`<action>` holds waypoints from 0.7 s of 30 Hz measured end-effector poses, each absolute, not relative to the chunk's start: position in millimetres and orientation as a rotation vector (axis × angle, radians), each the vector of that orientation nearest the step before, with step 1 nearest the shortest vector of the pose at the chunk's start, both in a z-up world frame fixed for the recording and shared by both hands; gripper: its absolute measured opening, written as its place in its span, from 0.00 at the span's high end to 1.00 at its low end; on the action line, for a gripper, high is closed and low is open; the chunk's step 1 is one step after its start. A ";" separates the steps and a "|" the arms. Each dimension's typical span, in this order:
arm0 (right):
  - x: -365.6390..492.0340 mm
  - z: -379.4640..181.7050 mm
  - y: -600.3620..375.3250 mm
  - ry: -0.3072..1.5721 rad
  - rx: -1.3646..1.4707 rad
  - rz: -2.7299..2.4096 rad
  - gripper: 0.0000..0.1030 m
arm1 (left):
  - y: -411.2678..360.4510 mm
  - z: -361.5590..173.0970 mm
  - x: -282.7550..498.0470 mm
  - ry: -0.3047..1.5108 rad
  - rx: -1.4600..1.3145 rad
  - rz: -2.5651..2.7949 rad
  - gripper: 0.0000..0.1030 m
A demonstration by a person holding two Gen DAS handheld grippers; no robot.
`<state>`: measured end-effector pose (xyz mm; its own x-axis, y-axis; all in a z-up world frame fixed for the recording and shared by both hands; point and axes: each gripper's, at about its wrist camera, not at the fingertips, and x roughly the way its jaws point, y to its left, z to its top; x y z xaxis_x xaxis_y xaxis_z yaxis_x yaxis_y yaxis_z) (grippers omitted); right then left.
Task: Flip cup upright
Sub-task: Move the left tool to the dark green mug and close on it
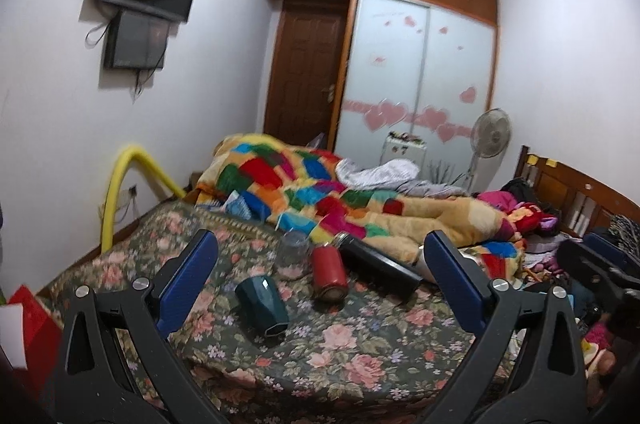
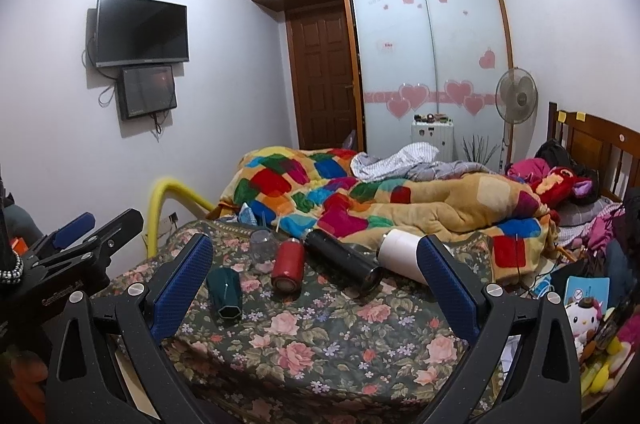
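Several cups lie on their sides on the floral bedspread (image 1: 360,356): a dark green faceted cup (image 1: 262,305) (image 2: 225,291), a red cup (image 1: 328,272) (image 2: 287,265), a black flask (image 1: 378,269) (image 2: 343,260) and a white cup (image 2: 402,255), mostly hidden behind a finger in the left wrist view. A clear glass jar (image 1: 293,255) (image 2: 263,248) stands mouth down. My left gripper (image 1: 320,244) is open and empty, above the near bed edge. My right gripper (image 2: 314,250) is open and empty, also short of the cups.
A colourful patchwork quilt (image 1: 320,192) is heaped behind the cups. Clothes and toys (image 2: 576,308) crowd the right side near the wooden headboard (image 2: 600,144). A yellow rail (image 1: 120,184) stands at the bed's left. The left gripper shows at left in the right wrist view (image 2: 80,236).
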<state>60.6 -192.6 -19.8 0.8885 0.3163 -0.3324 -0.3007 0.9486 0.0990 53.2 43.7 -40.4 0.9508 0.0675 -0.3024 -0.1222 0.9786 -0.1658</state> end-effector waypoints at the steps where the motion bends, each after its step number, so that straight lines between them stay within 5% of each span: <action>1: 64.3 -22.0 -193.1 0.362 0.046 0.320 0.01 | 47.7 -46.6 59.9 0.318 -0.193 0.113 0.00; 10: 103.9 -51.1 -197.3 0.473 0.060 0.284 0.01 | 89.9 -144.9 148.1 0.611 -0.278 0.211 0.00; 14: 124.5 -65.8 -199.7 0.532 0.072 0.269 0.01 | 101.6 -188.0 181.1 0.736 -0.303 0.235 0.12; 21: 153.4 -92.5 -203.9 0.631 0.080 0.242 0.01 | 102.8 -232.2 226.2 0.856 -0.279 0.262 0.19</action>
<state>153.4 -203.9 -92.5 0.7802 0.2480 -0.5742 -0.1994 0.9688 0.1475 226.2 102.8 -232.2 0.6277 0.1139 -0.7701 -0.3358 0.9321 -0.1358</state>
